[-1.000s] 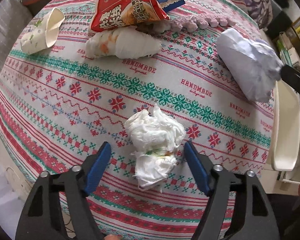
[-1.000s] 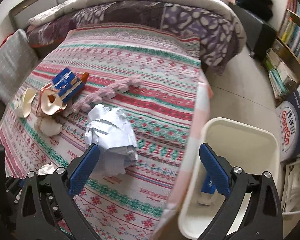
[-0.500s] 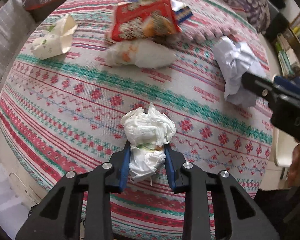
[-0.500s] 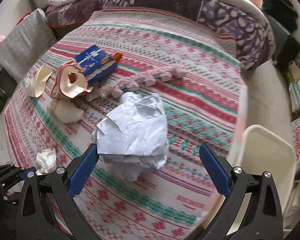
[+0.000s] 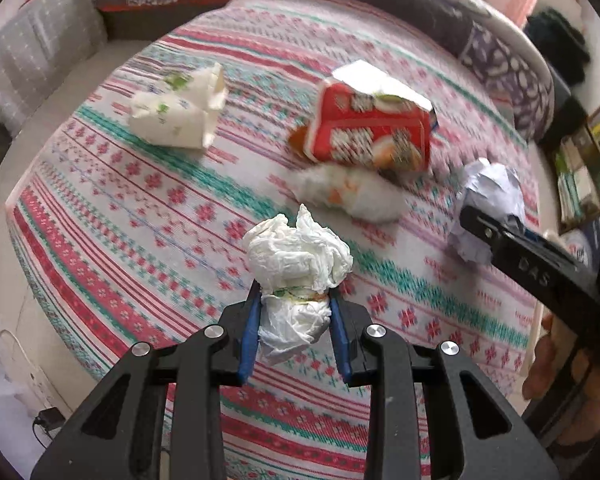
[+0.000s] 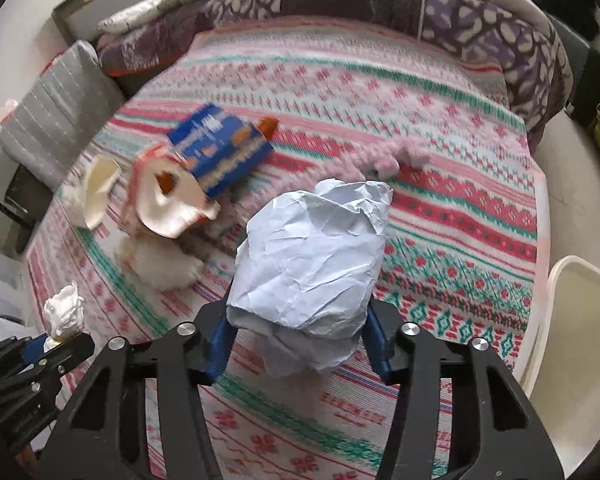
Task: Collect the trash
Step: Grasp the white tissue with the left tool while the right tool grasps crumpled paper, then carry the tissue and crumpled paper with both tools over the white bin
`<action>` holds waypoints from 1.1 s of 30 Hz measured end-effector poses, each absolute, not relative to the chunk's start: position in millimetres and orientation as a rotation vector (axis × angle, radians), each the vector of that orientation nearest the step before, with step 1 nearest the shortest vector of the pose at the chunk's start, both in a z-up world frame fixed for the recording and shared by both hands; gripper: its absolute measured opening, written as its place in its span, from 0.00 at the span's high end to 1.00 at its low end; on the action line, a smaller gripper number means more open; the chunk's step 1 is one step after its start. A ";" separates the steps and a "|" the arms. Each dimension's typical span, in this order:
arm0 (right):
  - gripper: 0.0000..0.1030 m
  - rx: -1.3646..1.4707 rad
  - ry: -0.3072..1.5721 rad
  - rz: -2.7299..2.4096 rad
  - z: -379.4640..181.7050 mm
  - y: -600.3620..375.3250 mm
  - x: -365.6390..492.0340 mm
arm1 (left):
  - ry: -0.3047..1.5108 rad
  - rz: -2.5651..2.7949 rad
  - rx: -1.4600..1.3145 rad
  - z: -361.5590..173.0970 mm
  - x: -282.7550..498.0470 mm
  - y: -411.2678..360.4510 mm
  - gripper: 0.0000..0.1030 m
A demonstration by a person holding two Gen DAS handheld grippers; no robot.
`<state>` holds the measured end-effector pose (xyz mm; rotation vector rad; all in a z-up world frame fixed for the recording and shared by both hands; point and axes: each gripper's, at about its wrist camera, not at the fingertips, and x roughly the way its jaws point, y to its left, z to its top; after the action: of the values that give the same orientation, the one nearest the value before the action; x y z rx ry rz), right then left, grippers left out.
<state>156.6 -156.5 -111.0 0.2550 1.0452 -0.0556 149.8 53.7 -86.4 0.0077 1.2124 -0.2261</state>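
My left gripper (image 5: 294, 300) is shut on a crumpled white tissue wad (image 5: 296, 248) and holds it just above the patterned bedspread (image 5: 140, 220). The right gripper (image 6: 296, 324) has its jaws closing on a big crumpled white paper ball (image 6: 312, 252), with the blue pads against both sides. That ball (image 5: 492, 184) also shows at the right of the left wrist view, behind the right gripper's black finger (image 5: 520, 256). More trash lies beyond: a red snack bag (image 5: 368, 132), a stained white wad (image 5: 352, 196), a crushed paper cup (image 5: 180, 116) and a blue box (image 6: 220, 148).
A white plastic bin (image 6: 572, 340) stands on the floor by the bed's right edge. A pink knitted strip (image 6: 384, 156) lies behind the paper ball. A grey cushion (image 6: 56, 120) and a purple quilt (image 6: 380, 4) line the far side. A hand (image 5: 560, 376) holds the right gripper.
The left jaws came together on the tissue wad and raised it off the bedspread. The right gripper swung from the bin to the paper ball and its jaws narrowed onto it.
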 end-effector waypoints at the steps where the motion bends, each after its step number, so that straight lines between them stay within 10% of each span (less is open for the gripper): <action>1: 0.51 0.256 1.027 -0.055 -106.6 -155.7 155.8 | 1.194 -0.220 -0.001 -84.1 155.8 47.5 0.70; 33: 0.50 0.107 0.574 -0.228 11.9 -149.0 89.5 | 0.631 -0.085 0.075 20.4 129.4 0.8 0.68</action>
<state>89.5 -149.0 11.9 0.1070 0.5739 -0.2277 129.4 0.8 20.4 0.0750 0.6307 -0.0845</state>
